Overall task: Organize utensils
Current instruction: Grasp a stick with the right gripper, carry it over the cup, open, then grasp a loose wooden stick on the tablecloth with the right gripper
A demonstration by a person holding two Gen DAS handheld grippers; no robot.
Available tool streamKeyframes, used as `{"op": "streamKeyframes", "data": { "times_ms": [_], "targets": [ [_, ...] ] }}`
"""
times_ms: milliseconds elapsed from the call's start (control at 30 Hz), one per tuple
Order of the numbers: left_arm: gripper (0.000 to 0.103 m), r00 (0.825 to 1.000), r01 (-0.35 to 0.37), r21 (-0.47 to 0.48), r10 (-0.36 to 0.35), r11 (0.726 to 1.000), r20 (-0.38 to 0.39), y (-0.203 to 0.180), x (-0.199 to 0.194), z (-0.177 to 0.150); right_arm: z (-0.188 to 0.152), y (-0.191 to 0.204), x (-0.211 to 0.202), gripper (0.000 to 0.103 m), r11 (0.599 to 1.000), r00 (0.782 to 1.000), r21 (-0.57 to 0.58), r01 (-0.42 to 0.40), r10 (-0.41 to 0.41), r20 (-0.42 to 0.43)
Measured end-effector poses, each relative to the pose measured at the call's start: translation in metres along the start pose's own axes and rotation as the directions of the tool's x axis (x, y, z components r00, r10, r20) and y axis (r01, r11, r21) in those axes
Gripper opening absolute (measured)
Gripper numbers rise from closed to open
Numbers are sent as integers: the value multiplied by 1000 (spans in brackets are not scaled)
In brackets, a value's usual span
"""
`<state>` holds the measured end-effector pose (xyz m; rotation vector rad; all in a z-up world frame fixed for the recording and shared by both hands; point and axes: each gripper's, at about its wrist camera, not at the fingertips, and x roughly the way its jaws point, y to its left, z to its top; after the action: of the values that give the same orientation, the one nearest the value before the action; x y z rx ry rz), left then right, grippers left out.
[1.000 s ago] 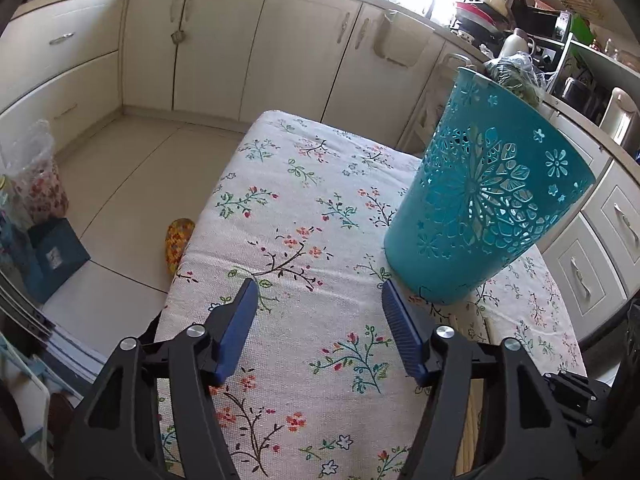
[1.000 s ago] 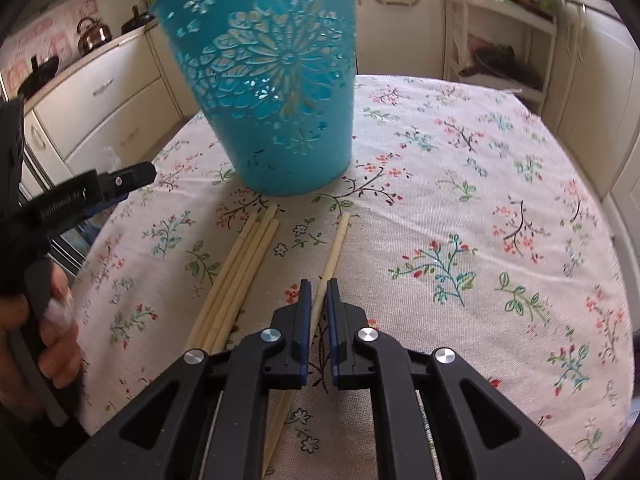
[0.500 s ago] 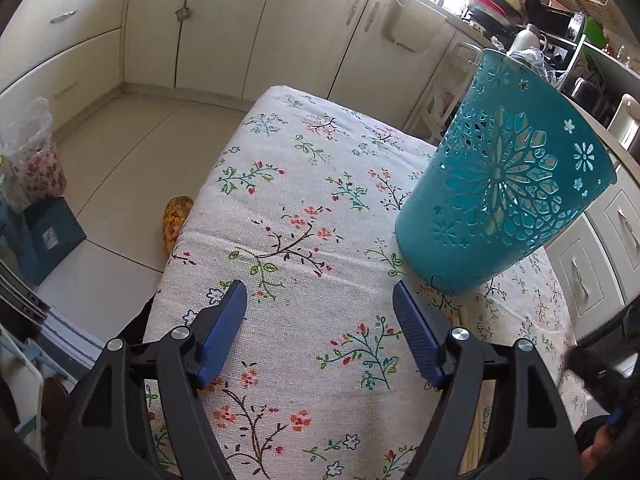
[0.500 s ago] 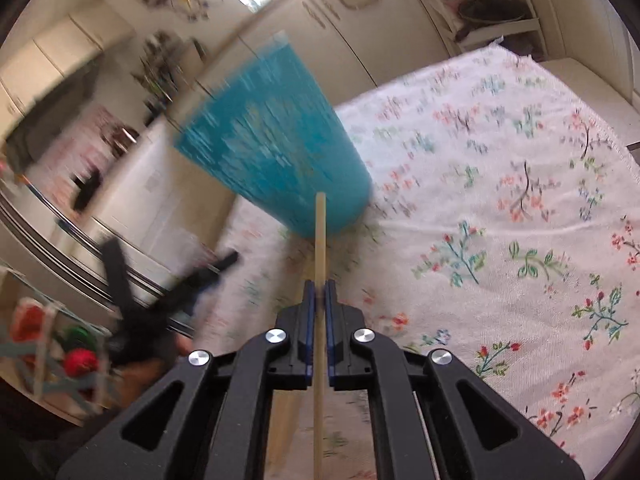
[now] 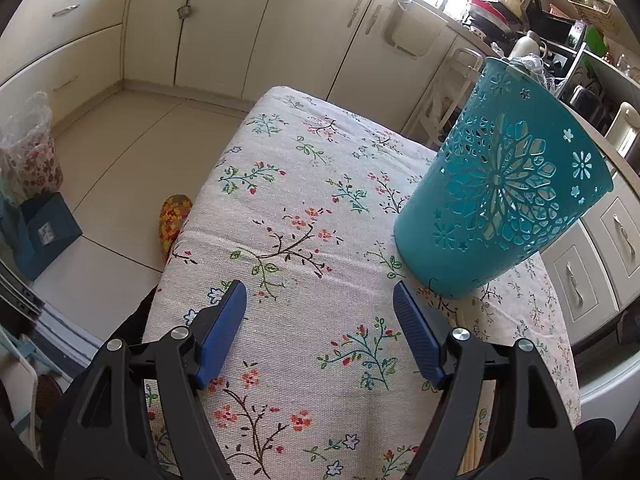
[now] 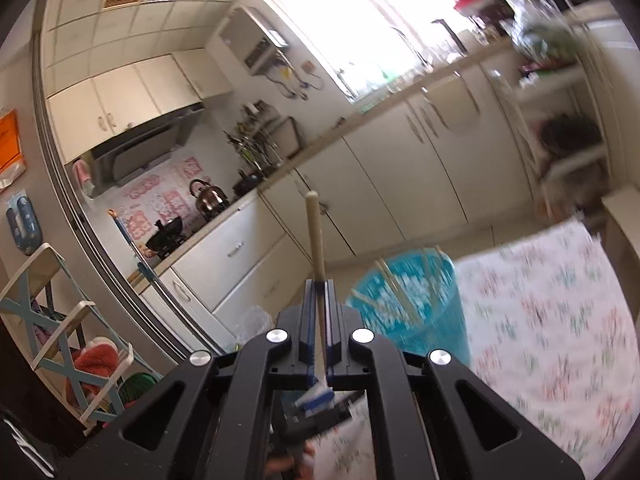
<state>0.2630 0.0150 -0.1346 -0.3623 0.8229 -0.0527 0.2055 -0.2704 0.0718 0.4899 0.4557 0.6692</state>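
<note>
My right gripper point(image 6: 320, 285) is shut on a pale wooden chopstick point(image 6: 317, 236), raised well above the table. The stick juts up past the pads, to the left of the teal cut-out basket point(image 6: 416, 320). A few chopsticks point(image 6: 394, 290) lean inside that basket. In the left wrist view the same basket point(image 5: 500, 200) stands on the floral tablecloth point(image 5: 304, 208), ahead and to the right of my left gripper point(image 5: 319, 286). That gripper hangs open over the cloth with nothing between its blue pads. More loose chopsticks point(image 5: 476, 442) lie on the cloth at the lower right, mostly hidden behind its right finger.
Cream cabinets point(image 5: 224, 28) line the far walls. A patterned slipper point(image 5: 173, 218) lies on the floor by the table's left edge, with a bag point(image 5: 28, 152) and a blue box point(image 5: 42, 236) further left. A white-and-blue rack point(image 6: 60, 320) stands at the left of the right wrist view.
My right gripper has risen from the table with one chopstick clamped in it and tipped upward, now higher than the basket's rim. My left gripper opened a little wider and stayed in place.
</note>
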Motion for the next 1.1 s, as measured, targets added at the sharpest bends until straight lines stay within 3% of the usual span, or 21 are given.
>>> {"op": "streamKeyframes", "data": {
  "times_ms": [133, 333, 500, 567, 600, 667, 733, 867, 967, 1033, 1100],
  "targets": [
    [72, 1000, 6, -3, -6, 1000, 1, 0, 0, 0, 25, 6, 5, 2, 999, 999, -32, 10, -9, 37],
    [72, 1000, 15, -7, -15, 1000, 1, 2, 0, 0, 45, 2, 32, 2, 991, 995, -91, 94, -91, 29],
    [73, 1000, 22, -14, -22, 1000, 2, 2, 0, 0, 14, -15, 41, 2, 982, 983, -101, 157, -166, -82],
    [73, 1000, 16, -9, -16, 1000, 0, 0, 1, 0, -7, -30, 39, 17, 979, 973, -91, 180, -191, -128],
    [73, 1000, 13, -6, -13, 1000, -1, 0, 1, 0, -26, -41, 37, 42, 976, 963, -76, 205, -215, -163],
    [74, 1000, 9, -2, -9, 1000, -2, -2, 1, 0, -59, -53, 39, 45, 969, 933, -99, 227, -246, -264],
    [74, 1000, 13, -5, -13, 1000, -2, -1, 1, 0, -103, -59, 40, 40, 957, 869, -180, 226, -281, -407],
    [75, 1000, 10, 1, -10, 1000, -4, -2, 1, 1, -157, -53, 28, 32, 948, 769, -245, 203, -309, -560],
    [76, 1000, 6, 6, -6, 1000, -6, -3, 2, 1, -184, -43, 18, 30, 931, 713, -311, 191, -349, -609],
    [76, 1000, 7, 6, -7, 1000, -6, -2, 2, 1, -198, -41, 15, 29, 892, 665, -394, 223, -435, -607],
    [76, 1000, 6, 6, -6, 1000, -6, -3, 2, 1, -206, -44, 13, 28, 876, 635, -417, 242, -468, -614]
  ]
}}
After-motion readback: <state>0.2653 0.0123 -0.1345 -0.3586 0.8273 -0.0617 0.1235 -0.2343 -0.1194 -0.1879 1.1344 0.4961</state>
